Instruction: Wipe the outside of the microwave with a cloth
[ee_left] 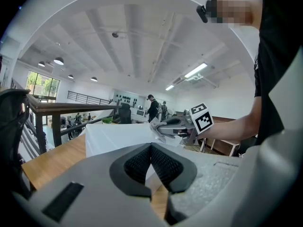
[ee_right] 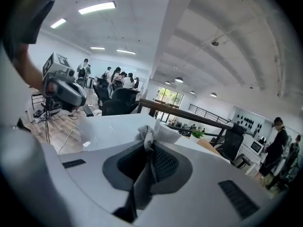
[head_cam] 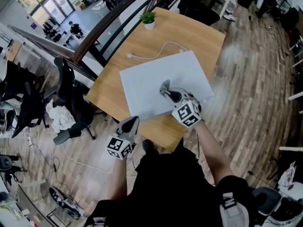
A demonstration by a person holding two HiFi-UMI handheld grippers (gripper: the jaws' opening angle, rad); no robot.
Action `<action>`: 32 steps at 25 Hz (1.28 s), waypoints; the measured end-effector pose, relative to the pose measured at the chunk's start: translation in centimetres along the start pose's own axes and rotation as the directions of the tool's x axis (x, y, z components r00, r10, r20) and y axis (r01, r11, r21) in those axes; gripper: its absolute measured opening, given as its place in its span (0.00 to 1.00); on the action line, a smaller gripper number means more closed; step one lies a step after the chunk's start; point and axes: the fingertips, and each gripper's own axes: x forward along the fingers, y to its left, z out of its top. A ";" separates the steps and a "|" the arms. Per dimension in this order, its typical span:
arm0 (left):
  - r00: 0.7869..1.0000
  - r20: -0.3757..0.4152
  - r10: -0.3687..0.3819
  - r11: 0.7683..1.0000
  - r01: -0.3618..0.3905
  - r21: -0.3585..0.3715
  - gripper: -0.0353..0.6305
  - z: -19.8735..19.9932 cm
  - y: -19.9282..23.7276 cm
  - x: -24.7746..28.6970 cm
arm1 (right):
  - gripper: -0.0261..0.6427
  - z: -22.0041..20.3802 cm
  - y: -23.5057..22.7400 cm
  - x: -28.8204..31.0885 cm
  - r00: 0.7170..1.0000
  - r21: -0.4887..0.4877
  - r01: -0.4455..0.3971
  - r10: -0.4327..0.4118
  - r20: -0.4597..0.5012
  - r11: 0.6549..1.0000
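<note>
grey cloth (ee_right: 149, 136) is being pinched in my right gripper (head_cam: 165, 87), wiping microwave (head_cam: 142, 84) top under it; left gripper (head_cam: 133, 122) hanging closed, empty. next: likely sweeping further ahead.

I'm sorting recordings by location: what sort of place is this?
Likely an open-plan office or lab on a mezzanine: black office chairs beside a wooden table, a railing overlooking a lower floor, and people standing in the background.
</note>
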 end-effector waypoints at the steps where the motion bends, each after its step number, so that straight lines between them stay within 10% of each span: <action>1: 1.000 -0.004 0.003 1.000 -0.003 -0.006 0.05 -0.1 -0.2 0.1 | 0.07 -0.2 0.0 -0.5 1.000 0.000 -0.004 0.004 0.003 1.000; 32: 0.989 -0.001 0.147 0.989 -0.147 0.001 0.05 -1.2 -5.3 2.5 | 0.07 -6.4 -1.0 -10.3 0.986 0.143 -0.110 0.091 0.138 0.984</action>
